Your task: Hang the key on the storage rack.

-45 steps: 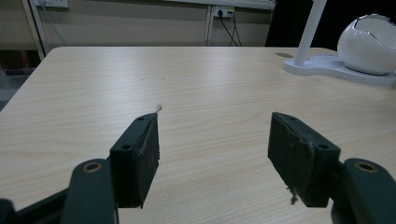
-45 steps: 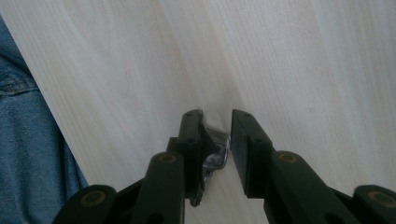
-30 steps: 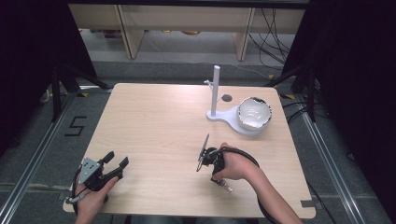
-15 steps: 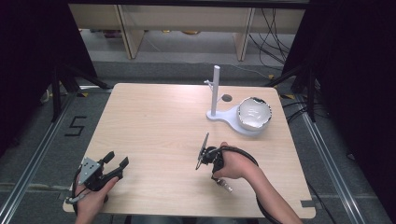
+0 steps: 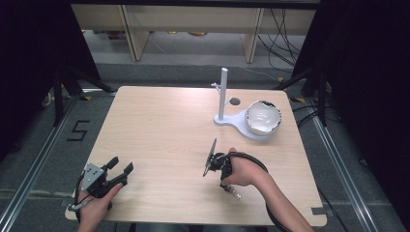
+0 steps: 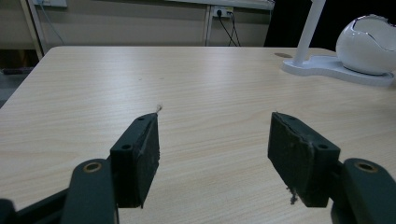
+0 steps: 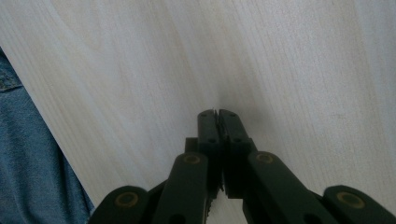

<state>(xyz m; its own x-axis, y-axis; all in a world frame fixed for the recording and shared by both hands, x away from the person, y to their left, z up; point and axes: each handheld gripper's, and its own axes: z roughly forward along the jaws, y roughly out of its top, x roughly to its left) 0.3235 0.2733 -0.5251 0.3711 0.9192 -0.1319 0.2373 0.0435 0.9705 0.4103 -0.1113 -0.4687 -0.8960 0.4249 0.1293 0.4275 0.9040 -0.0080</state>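
Resting idle on the counter [image 5: 159, 125]: left tongs [image 5: 121, 169] spread wide, right tongs [image 5: 210, 157] clenched empty; bowl [image 5: 263, 117] parked far, likely awaiting use.

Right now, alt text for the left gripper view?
Two open black tool pads frame bare light wood table. At far right stands a white base with a white post and a rounded white bowl-like shell.

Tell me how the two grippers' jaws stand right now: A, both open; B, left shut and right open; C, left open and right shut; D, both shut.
C: the left gripper shows bare table between its jaws, while the right gripper has its jaws pressed together.
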